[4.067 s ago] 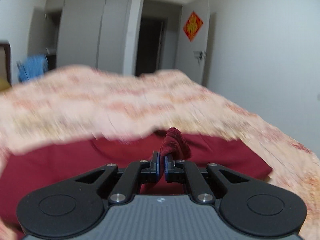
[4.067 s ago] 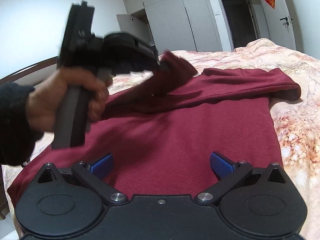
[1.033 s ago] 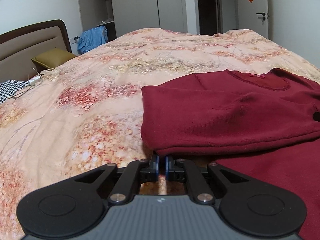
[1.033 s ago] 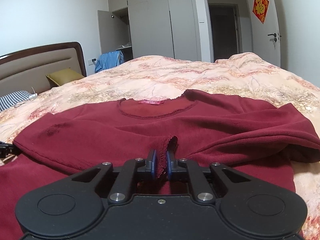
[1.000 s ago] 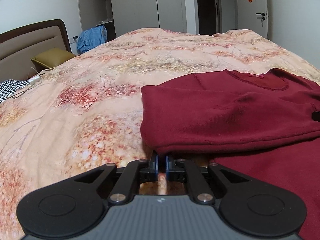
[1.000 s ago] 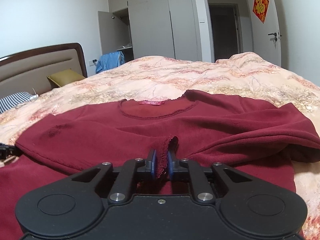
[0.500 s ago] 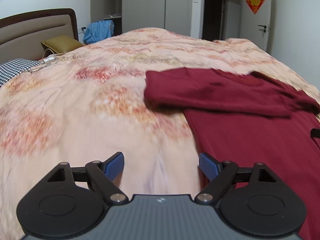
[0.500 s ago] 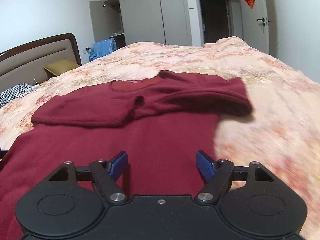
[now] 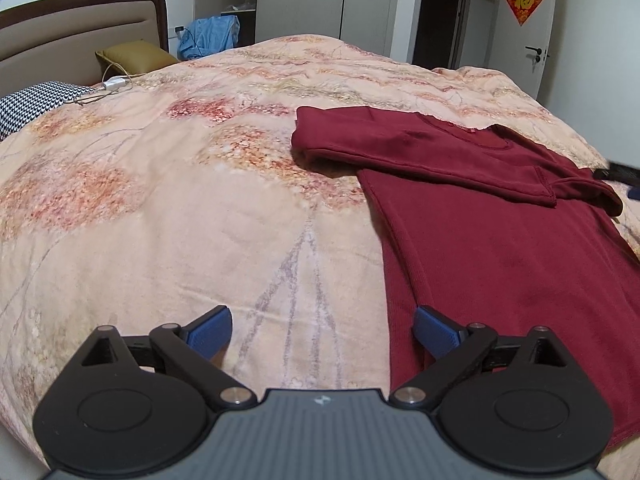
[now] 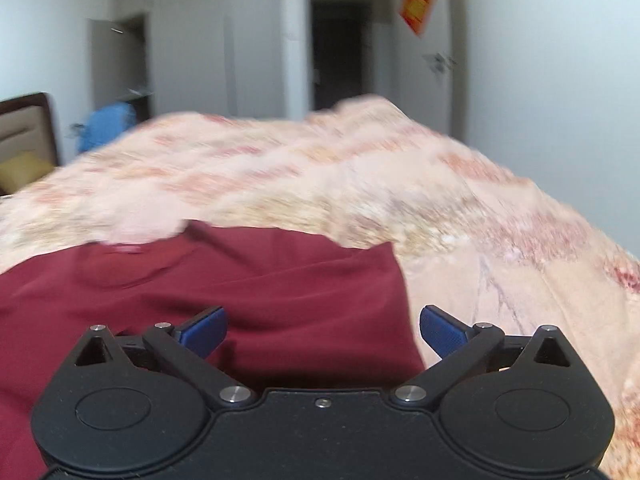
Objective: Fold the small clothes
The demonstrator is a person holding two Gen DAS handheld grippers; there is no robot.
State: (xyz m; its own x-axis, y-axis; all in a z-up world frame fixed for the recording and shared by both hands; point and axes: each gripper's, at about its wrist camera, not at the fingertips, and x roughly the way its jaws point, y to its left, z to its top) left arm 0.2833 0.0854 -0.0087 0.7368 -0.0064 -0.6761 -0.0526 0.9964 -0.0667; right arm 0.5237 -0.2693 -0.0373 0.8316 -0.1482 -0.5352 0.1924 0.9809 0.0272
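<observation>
Both sleeves of the dark red top [image 9: 500, 216] are already folded in across the chest, so to me this looks like the gap between folds, with the hands backing off to the sides to pick new grab points. The left gripper [image 9: 322, 330] has its jaws spread wide, having just been opening, and nothing's between them but bare floral bedspread [image 9: 160, 200]; its right pad sits just over the shirt's side edge. The right gripper [image 10: 322, 330] is the same story, jaws just opened wide and empty, hovering over the opposite side edge of the shirt [image 10: 240, 292]. That view is smeared with motion blur, so I can't swear whether its left pad touches the cloth.

The top lies flat on the bed's right half as the left camera sees it. Its long axis runs from the hem near the grippers away to the neckline [image 9: 472, 136], which points toward the far wall with the door [image 9: 536, 32].
</observation>
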